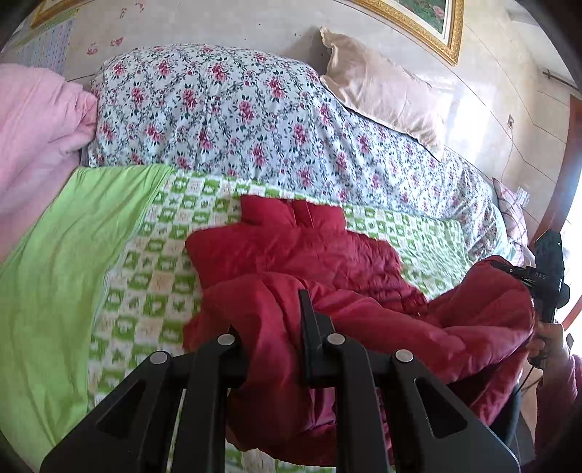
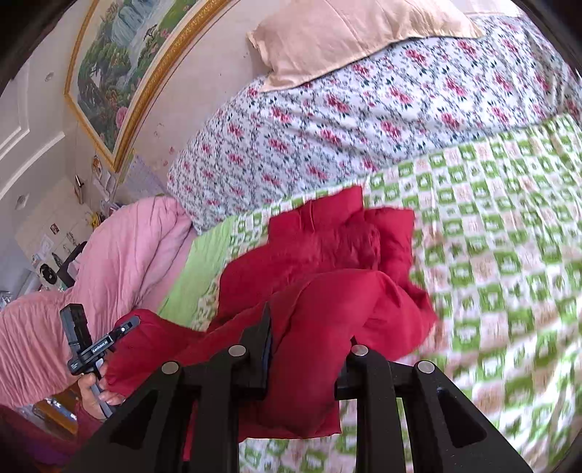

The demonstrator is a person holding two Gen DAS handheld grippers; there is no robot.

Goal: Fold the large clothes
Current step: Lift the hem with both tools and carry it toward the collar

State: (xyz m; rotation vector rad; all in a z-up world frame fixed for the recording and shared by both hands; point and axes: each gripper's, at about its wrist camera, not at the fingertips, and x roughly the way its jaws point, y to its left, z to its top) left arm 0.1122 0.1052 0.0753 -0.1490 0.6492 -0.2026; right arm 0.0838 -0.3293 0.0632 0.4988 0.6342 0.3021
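White letters reading "DAS" stand on the black body of the right claw (image 1: 545, 276), seen from the left wrist. A small white brand label sits on the left claw (image 2: 98, 345); its letters are too small to read.

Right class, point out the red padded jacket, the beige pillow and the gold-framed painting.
red padded jacket (image 1: 291, 254): left wrist view, on the flat quilted body.
beige pillow (image 2: 345, 32): right wrist view, on its middle.
gold-framed painting (image 2: 120, 72): right wrist view, on the painted canvas.
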